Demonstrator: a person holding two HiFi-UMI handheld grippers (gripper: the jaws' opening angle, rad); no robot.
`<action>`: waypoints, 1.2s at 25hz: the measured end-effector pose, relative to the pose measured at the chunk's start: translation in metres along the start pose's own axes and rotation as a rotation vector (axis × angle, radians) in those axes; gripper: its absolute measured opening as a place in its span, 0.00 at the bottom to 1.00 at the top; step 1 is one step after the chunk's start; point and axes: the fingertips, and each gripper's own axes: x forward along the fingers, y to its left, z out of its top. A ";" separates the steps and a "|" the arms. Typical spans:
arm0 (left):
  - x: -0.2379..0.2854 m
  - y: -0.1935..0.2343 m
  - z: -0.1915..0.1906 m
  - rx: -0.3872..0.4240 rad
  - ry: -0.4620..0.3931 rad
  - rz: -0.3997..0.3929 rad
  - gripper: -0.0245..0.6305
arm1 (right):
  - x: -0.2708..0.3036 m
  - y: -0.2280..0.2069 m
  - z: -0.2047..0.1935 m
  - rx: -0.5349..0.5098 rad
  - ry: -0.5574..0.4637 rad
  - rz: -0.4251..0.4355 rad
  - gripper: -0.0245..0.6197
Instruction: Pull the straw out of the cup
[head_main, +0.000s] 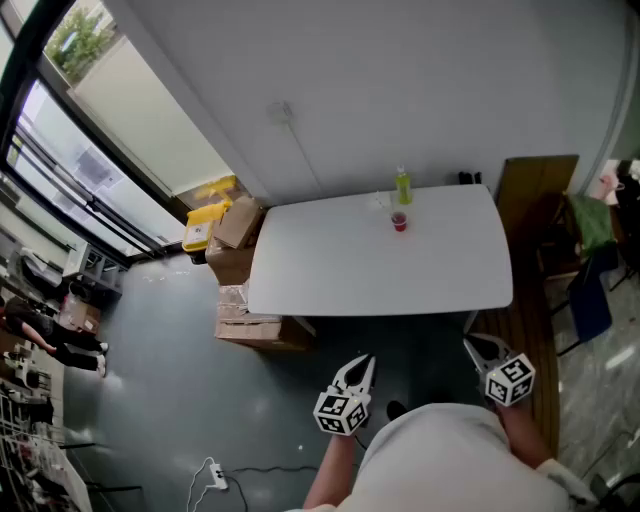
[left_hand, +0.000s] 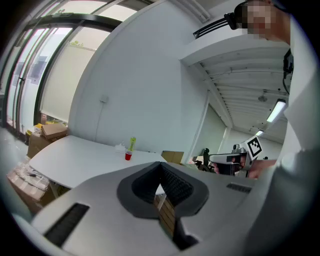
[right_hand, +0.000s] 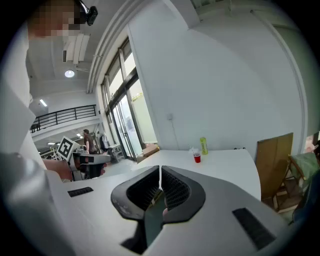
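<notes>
A small red cup (head_main: 399, 221) stands near the far edge of the white table (head_main: 330, 265), just in front of a green bottle (head_main: 402, 186). The cup is too small for me to make out a straw. Both grippers are held well short of the table, close to the person's body. The left gripper (head_main: 364, 362) is shut with nothing in it, its jaws meeting at the tip (left_hand: 161, 166). The right gripper (head_main: 474, 345) is also shut and empty (right_hand: 160, 174). Both gripper views show the cup (left_hand: 128, 156) (right_hand: 197, 158) far ahead.
Cardboard boxes (head_main: 238, 262) are stacked by the table's left end. A wooden board (head_main: 537, 188) leans on the wall at the right, with a chair (head_main: 588, 295) beside it. A power strip (head_main: 213, 478) lies on the floor. Large windows run along the left.
</notes>
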 end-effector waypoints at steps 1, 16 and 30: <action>0.001 0.001 0.001 0.001 0.001 0.000 0.04 | 0.001 0.000 0.002 -0.001 -0.004 0.001 0.10; -0.002 0.014 0.002 0.003 0.007 -0.032 0.04 | 0.015 0.017 0.007 -0.011 -0.007 -0.003 0.10; -0.032 0.049 -0.005 0.000 0.007 -0.064 0.04 | 0.028 0.042 0.000 -0.002 -0.016 -0.072 0.10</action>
